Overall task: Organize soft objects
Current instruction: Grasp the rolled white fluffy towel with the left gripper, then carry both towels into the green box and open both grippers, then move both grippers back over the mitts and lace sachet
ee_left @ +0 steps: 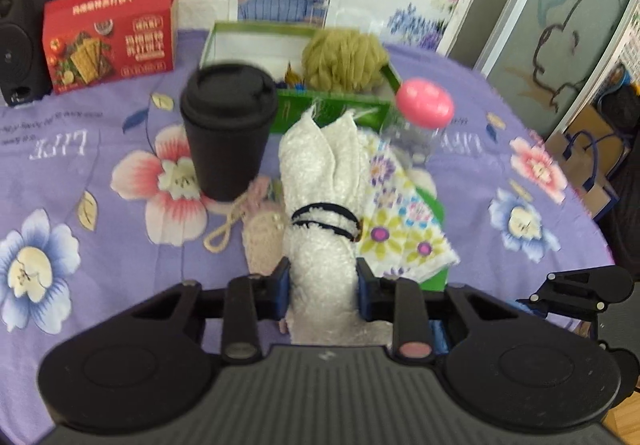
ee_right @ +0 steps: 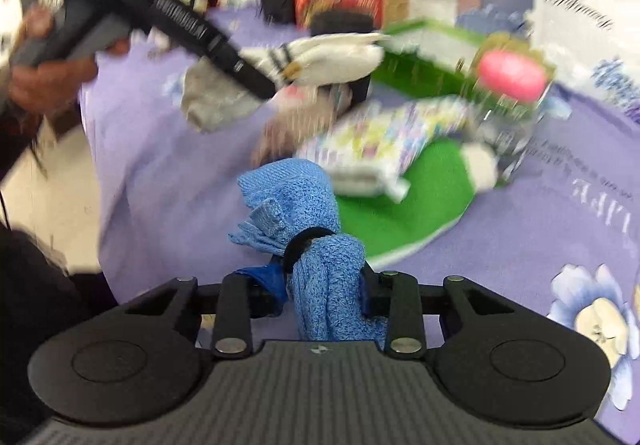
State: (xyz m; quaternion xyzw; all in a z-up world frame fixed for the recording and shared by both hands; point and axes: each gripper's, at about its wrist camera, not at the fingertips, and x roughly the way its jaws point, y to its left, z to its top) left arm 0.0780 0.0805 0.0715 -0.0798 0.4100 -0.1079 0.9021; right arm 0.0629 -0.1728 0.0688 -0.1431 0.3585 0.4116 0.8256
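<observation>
My left gripper (ee_left: 322,287) is shut on a rolled white towel (ee_left: 316,181) bound with black hair ties and holds it above the table; the towel also shows in the right wrist view (ee_right: 332,53), held by the left tool. My right gripper (ee_right: 326,291) is shut on a rolled blue towel (ee_right: 296,201) tied with a black band. An open green box (ee_left: 256,41) at the back holds an olive yarn ball (ee_left: 344,59). A floral cloth (ee_left: 400,221) lies on a green lid (ee_right: 404,197).
A black lidded cup (ee_left: 228,129) stands left of the white towel. A clear jar with a pink lid (ee_left: 424,105) stands to the right. A red cracker box (ee_left: 108,33) and a black speaker (ee_left: 20,41) stand at the back left. A beige knitted piece (ee_left: 262,237) lies below the cup.
</observation>
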